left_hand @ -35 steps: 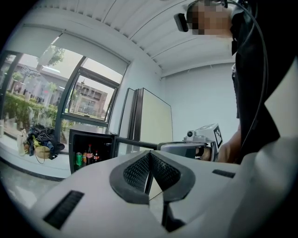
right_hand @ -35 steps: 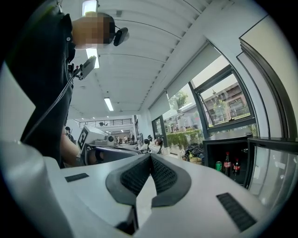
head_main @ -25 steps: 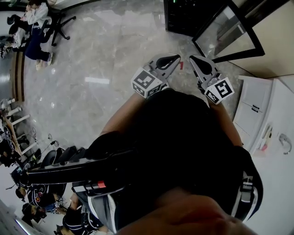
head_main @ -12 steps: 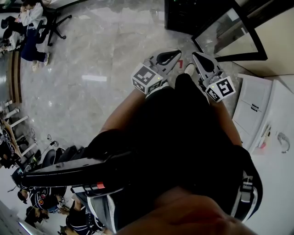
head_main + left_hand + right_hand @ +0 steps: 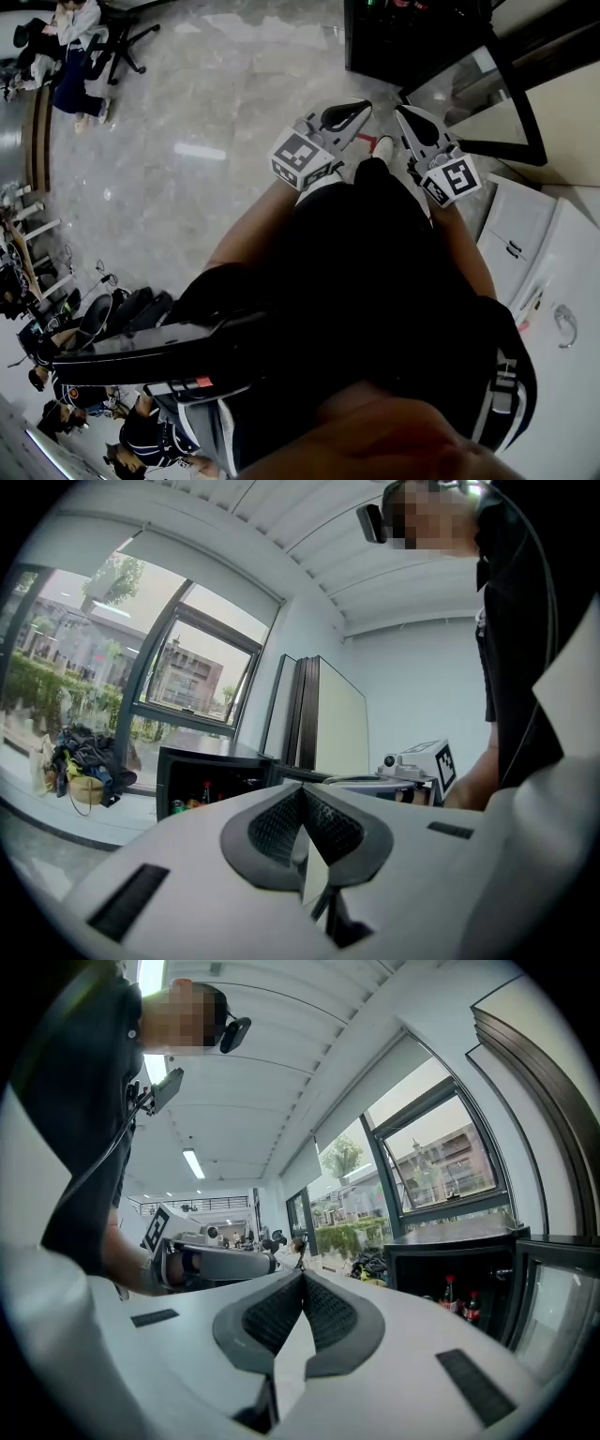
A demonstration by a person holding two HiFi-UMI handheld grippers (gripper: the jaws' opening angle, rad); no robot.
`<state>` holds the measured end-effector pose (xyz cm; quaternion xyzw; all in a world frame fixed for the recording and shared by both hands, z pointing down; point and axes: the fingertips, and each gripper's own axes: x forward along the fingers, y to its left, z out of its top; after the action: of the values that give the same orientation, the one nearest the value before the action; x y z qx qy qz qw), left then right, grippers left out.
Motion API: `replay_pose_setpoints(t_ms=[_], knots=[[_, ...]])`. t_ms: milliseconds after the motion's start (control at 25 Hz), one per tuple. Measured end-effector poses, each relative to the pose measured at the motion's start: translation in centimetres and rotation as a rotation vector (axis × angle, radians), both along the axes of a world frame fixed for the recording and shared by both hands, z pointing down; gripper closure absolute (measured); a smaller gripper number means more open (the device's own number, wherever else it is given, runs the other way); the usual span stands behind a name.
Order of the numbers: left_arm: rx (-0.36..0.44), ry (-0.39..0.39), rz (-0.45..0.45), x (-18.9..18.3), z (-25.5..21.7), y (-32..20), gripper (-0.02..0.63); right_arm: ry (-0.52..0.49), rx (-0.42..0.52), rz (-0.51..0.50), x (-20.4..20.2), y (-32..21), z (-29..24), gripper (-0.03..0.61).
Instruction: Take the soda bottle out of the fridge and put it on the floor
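A small black fridge stands on the floor ahead, its glass door swung open to the right. In the right gripper view two red-capped soda bottles stand inside the fridge. The left gripper view shows a bottle and cans on its shelf. My left gripper and right gripper are held side by side in front of the body, pointing toward the fridge and short of it. Both are shut with nothing between the pads.
White cabinets line the right side. Polished stone floor spreads out to the left. People sit on office chairs at the far left. My shoe shows between the grippers, by a red floor mark.
The fridge and its door have come nearer in the head view as the person steps forward. A shoe has appeared between the grippers. Both stay shut.
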<state>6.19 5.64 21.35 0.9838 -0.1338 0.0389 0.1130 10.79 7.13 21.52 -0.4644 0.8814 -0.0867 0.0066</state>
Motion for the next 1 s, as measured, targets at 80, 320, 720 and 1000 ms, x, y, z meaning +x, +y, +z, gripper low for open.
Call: replay_pose_setpoints(t_ms=[80,320,720,1000], knots=[[0.015,0.000,-0.017,1.4,0.0,-1.6,0.611,0.009,0.001,0.001,1.5,-1.7,0.2,0.568],[0.032,-0.003,-0.078,6.0,0.7,-6.0,0.611,0.035,0.003,0.017,6.4,-7.1,1.5,0.566],[0.061,-0.024,-0.207,11.6,3.1,-13.4,0.611,0.052,-0.039,0.077,13.0,-16.8,6.5,0.566],[-0.005,-0.053,-0.248,12.5,11.4,-19.4,0.611,0.068,-0.062,0.135,14.3,-22.4,13.6,0.533]])
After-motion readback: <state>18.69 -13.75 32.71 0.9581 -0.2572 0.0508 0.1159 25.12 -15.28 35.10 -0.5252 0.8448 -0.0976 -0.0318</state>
